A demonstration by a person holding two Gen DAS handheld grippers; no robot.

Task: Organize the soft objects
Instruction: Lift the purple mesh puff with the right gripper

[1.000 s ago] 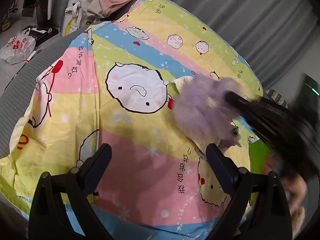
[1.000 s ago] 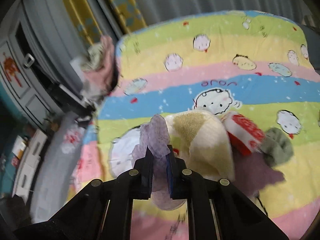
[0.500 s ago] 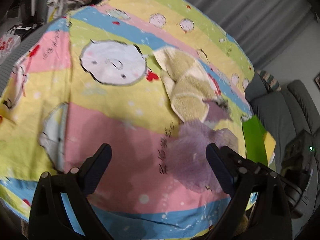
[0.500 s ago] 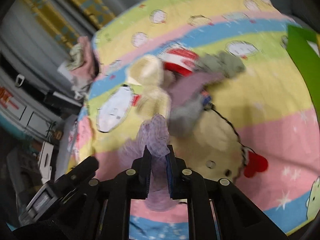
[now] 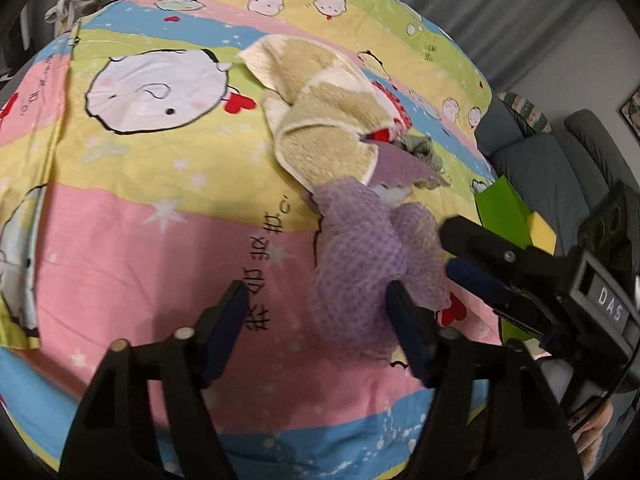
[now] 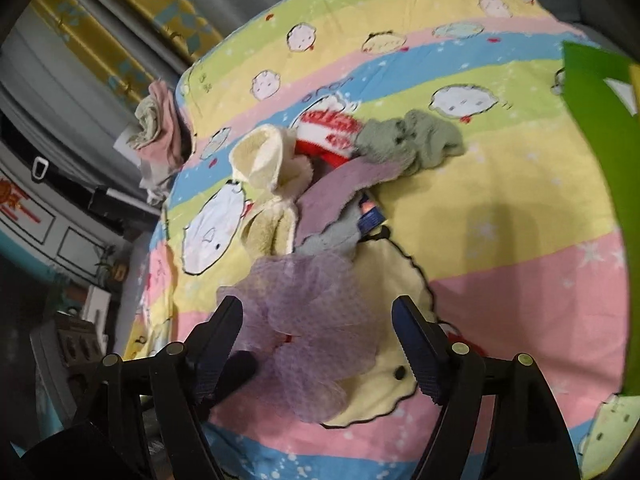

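A lilac mesh cloth [image 5: 356, 264] lies bunched on the cartoon-print bedsheet [image 5: 140, 232]. My left gripper [image 5: 316, 320] hangs low over it. Its jaws are closing, with the cloth's near edge against the right finger and the pads not pressing it. My right gripper [image 6: 318, 332] straddles the same mesh cloth [image 6: 312, 312]. Its jaws are opening and the pads stand clear of the cloth. In the left wrist view the right gripper [image 5: 450, 250] comes in from the right. Behind lie a yellow-green towel [image 5: 320, 120], a mauve cloth [image 6: 340, 192], a red-white sock [image 6: 332, 132] and a grey-green cloth [image 6: 412, 140].
A green box [image 6: 592, 160] stands at the sheet's right edge, with a grey sofa [image 5: 560, 152] beyond it. A heap of pink and pale clothes [image 6: 156, 128] sits off the bed's far left corner. Drawers and clutter line the left side.
The right gripper carried the mesh cloth down to the sheet, then opened and let it go. The left gripper moved toward the cloth and its jaws narrowed.
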